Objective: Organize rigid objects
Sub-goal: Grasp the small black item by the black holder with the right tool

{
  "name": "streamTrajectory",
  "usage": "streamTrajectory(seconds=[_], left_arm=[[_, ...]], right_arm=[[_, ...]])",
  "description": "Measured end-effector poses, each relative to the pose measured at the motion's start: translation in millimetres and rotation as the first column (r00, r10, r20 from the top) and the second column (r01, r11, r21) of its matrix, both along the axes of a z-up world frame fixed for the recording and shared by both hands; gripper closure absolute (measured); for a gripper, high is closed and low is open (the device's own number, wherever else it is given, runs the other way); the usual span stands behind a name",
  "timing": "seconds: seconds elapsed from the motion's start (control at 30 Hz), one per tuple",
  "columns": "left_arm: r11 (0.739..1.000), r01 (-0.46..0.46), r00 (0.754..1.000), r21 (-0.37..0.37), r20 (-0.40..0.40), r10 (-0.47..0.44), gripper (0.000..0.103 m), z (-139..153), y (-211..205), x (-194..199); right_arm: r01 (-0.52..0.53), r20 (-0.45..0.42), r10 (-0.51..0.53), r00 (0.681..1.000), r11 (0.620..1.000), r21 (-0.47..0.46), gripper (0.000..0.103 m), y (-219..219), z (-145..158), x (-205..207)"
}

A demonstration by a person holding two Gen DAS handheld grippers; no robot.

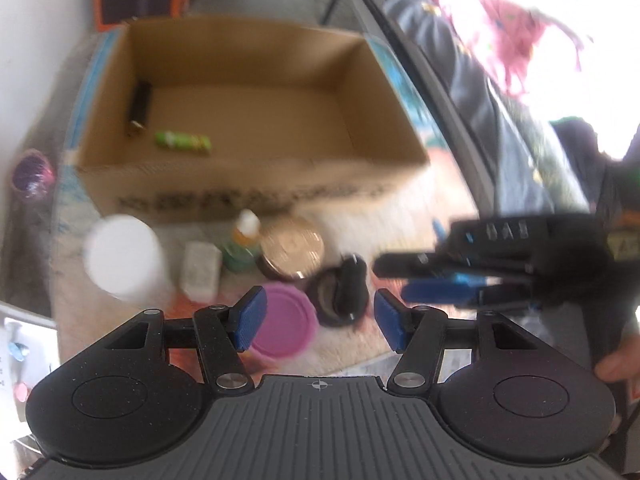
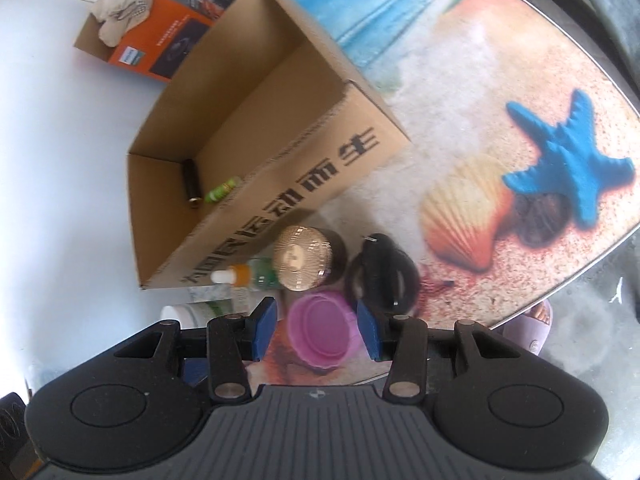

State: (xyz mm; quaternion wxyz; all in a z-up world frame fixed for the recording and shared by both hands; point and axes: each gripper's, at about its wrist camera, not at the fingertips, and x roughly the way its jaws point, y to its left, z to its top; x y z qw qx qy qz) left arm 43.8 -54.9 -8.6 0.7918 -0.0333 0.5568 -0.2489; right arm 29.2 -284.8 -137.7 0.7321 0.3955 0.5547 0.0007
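We see the cardboard box standing open on the tabletop, and it already holds a dark cylinder and a small green tube in one corner — so we judge the box is the place where the rigid things are collected.

The things not yet sorted stand in a tight group just beside the box's printed wall: the pink jar, the gold-lidded jar, a black clip-like object, an orange-capped bottle, a small carton and a white container. We think they are kept near the box so that each carry is short.

The right tongs are spread, with the pink jar between the blue pads, not yet pinched as far as we can tell. The left tongs are spread too and hold nothing — they hang above the same group. In the left view the right tongs appear from the side, blurred.
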Motion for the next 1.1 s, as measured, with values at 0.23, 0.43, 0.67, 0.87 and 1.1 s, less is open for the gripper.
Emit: streamTrajectory(seconds=[0.23, 0.43, 0.67, 0.87, 1.1], left_arm=[[0.995, 0.090, 0.996, 0.036, 0.024, -0.091, 0.049, -35, -44, -2], [0.992, 0.091, 0.996, 0.083, -0.030, -0.089, 0.057, -55, -63, 11], [0.990, 0.079, 0.993, 0.120, -0.095, -0.068, 0.065, -70, -75, 19], [0.987, 0.074, 0.991, 0.143, -0.119, -0.057, 0.068, -80, -78, 22], [0.985, 0.081, 0.987, 0.154, -0.147, -0.058, 0.068, -91, -92, 28]], right_arm=[[-0.038, 0.017, 0.039, 0.999, 0.998, -0.053, 0.056, -13, -17, 17], [-0.087, 0.008, 0.088, 0.996, 0.995, -0.040, 0.056, -21, -39, 41], [-0.138, -0.026, 0.138, 0.990, 0.990, -0.006, 0.056, -23, -60, 53], [-0.158, -0.039, 0.159, 0.987, 0.987, 0.015, 0.059, -21, -72, 56], [-0.157, -0.023, 0.157, 0.987, 0.987, 0.020, 0.078, -31, -77, 55]])
